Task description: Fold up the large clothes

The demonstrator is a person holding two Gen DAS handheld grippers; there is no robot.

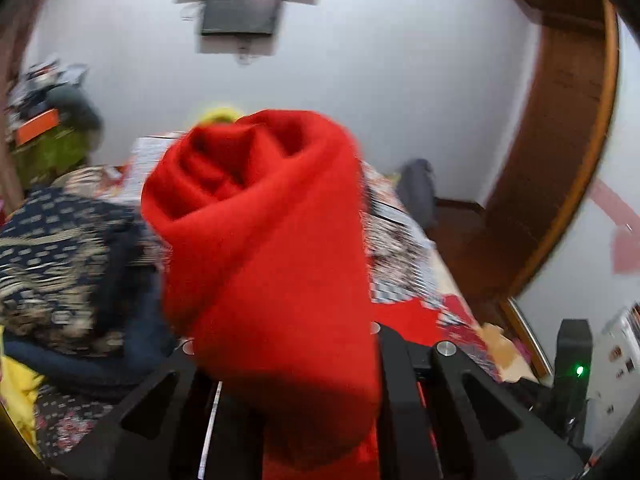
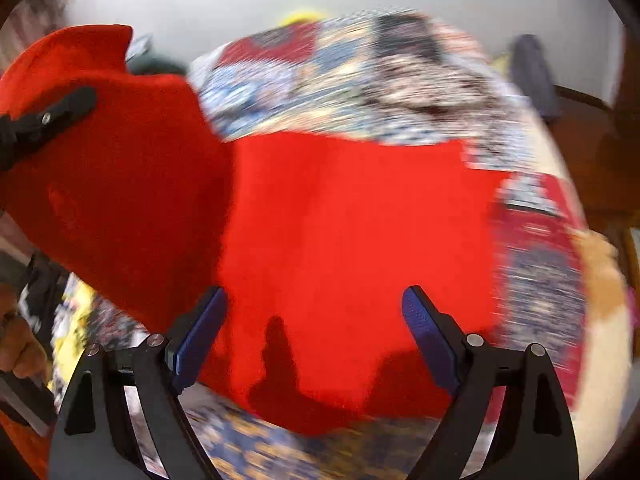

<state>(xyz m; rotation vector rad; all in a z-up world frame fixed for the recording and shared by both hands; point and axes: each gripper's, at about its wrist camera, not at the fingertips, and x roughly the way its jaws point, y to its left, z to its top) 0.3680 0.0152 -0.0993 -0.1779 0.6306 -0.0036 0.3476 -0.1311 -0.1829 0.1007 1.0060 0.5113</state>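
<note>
A large red garment [image 2: 352,248] lies spread on a bed with a patterned cover [image 2: 360,76]. My left gripper [image 1: 288,360] is shut on a bunched part of the red garment [image 1: 260,220] and holds it lifted; the cloth hides its fingertips. From the right wrist view the left gripper [image 2: 52,116] shows at the upper left, raising the garment's left side. My right gripper [image 2: 316,336] is open and empty, its blue pads [image 2: 200,336] hovering just above the garment's near edge. Both views are blurred by motion.
A pile of dark patterned and yellow clothes [image 1: 60,272] lies at the left of the bed. A wooden door frame [image 1: 560,160] stands to the right. A wall-mounted dark unit [image 1: 244,4] hangs on the white wall. A dark pillow [image 2: 532,72] sits at the bed's far right.
</note>
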